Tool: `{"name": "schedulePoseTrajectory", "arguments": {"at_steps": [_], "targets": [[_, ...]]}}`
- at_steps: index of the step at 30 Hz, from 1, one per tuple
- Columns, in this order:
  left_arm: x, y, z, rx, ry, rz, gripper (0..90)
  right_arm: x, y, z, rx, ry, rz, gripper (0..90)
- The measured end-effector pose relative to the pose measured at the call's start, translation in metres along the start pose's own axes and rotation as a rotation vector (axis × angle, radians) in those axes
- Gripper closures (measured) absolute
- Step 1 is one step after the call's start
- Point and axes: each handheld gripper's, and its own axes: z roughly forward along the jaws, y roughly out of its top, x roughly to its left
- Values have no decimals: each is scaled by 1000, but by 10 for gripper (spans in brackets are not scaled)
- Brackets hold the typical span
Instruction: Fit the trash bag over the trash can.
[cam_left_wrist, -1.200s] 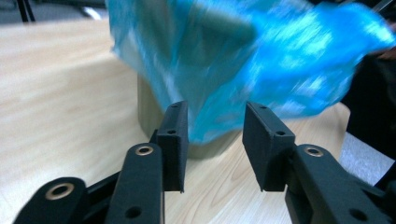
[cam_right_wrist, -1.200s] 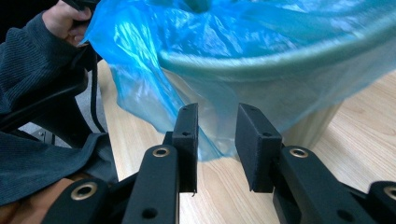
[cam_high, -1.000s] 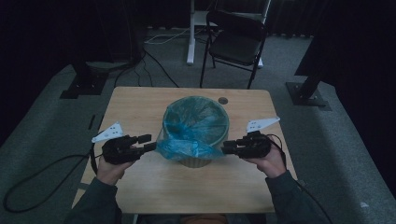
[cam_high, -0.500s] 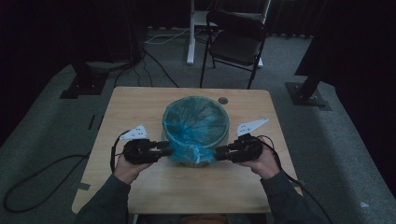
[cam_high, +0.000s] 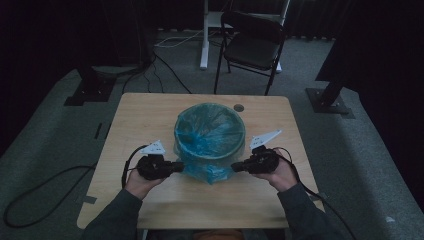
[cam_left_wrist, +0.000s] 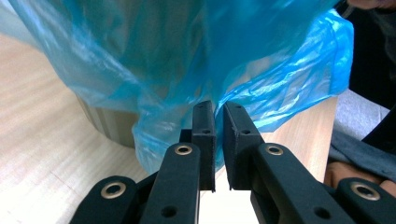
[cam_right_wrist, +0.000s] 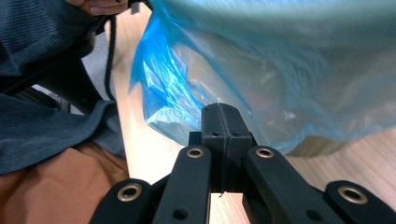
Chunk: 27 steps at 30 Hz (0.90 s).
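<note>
1. High view: round bin (cam_high: 210, 131) at the centre of the wooden table (cam_high: 150, 110), lined with a blue plastic bag (cam_high: 207, 170) folded over its rim; nothing visible inside but the liner. Left gripper (cam_high: 176, 166) and right gripper (cam_high: 235, 167) meet the bag's overhang.
2. Left gripper view: jaws have just been closing, a narrow gap left, bag film at the tips; grip uncertain.
3. Right gripper view: jaws pressed together, pinching the bag's edge.

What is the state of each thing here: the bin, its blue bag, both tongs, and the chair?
Bin: upright on the table, lined.
Blue bag: folded over the rim, skirt hanging loose.
Left tongs: jaws have just been closing, narrow gap remains, tips at the bag.
Right tongs: jaws together, pinching bag film.
Chair: unfolded, unoccupied.
</note>
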Motion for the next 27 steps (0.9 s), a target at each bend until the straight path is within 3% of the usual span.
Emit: {"name": "schedulePoseTrajectory", "arguments": {"at_steps": [2,6,10,15,18,27], "targets": [[4,-2,5,22,14,-10,824,-3,-3,1,9,-8,8,900],[11,-5,2,4,14,-36,781,-7,-5,-1,14,-33,20,900],[16,-5,-14,-78,-21,-50,686,-11,-6,-13,-20,-69,33,900],[15,1,-29,-125,-9,-40,611,-12,-2,-28,-56,-112,30,809],[17,12,-42,-175,19,-40,596,-14,4,-45,-111,-146,36,718],[29,48,-51,-245,89,-39,561,-26,26,-62,-211,-201,78,640]]}}
